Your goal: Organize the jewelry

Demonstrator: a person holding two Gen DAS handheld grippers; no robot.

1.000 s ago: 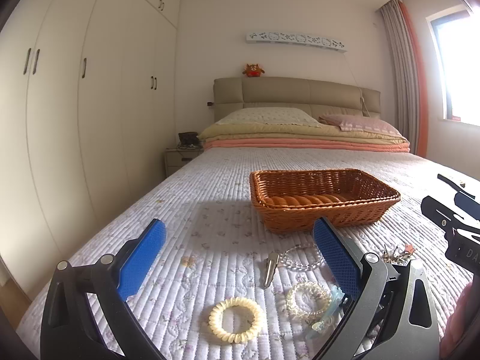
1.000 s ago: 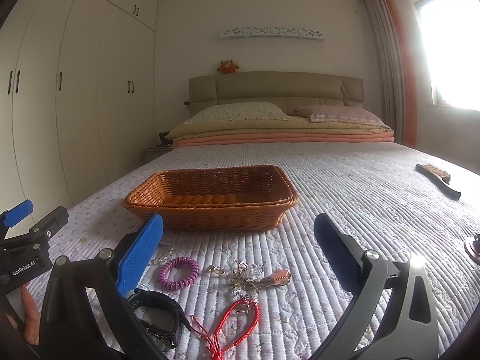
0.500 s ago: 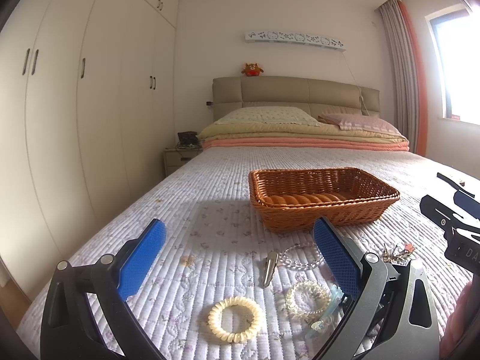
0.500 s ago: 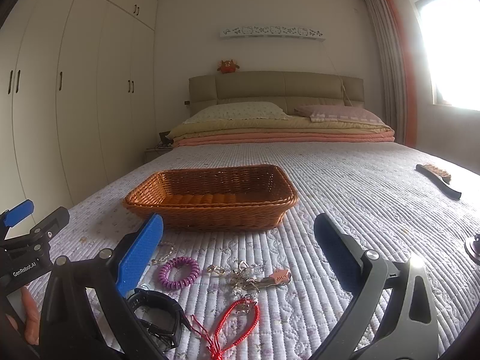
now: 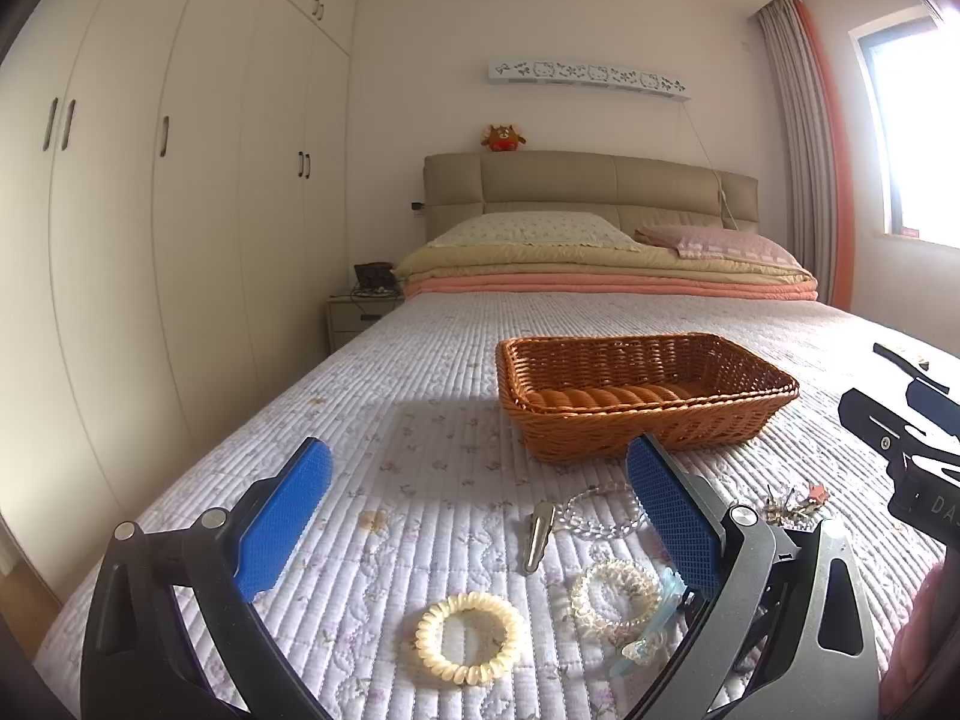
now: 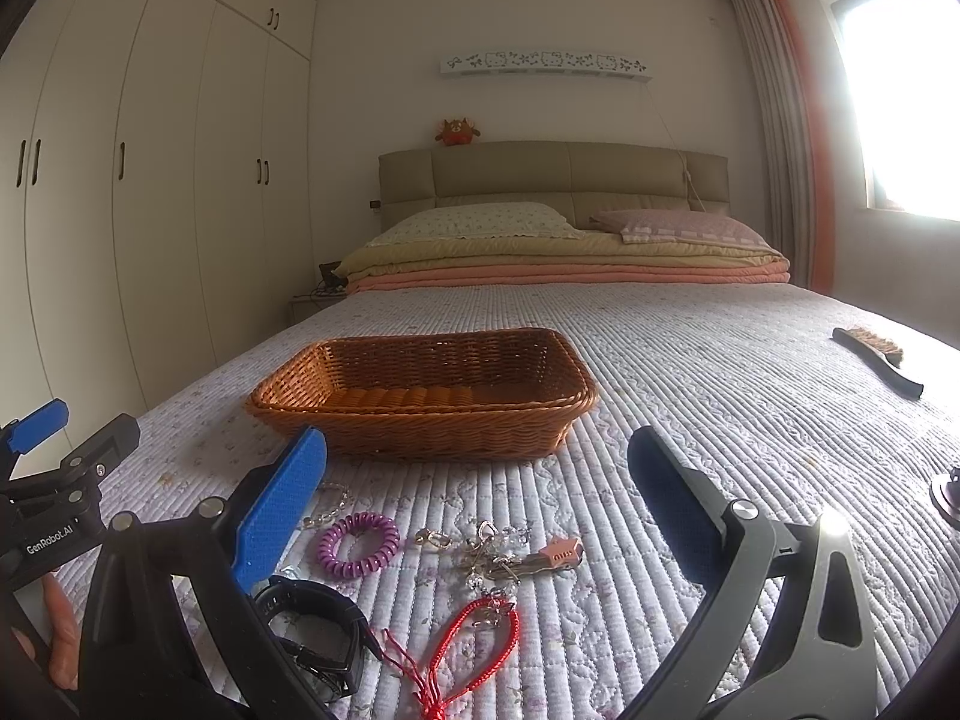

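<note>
Nothing has moved: both the left claw [image 5: 477, 516] and right claw [image 6: 477, 504] hover level, spread wide, before the basket [image 6: 423, 393].

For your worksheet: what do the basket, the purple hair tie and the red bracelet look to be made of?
Basket: woven wicker or rattan, possibly plastic imitation; glossy brown strands with a braided rim.
Purple hair tie: likely plastic; smooth, shiny telephone-cord coil.
Red bracelet: apparently braided cord with tassel ends; matte.

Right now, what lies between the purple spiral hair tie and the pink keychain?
In the right wrist view, a gold clasp and a tangle of small metal charms lie between the purple spiral hair tie and the pink keychain.
</note>
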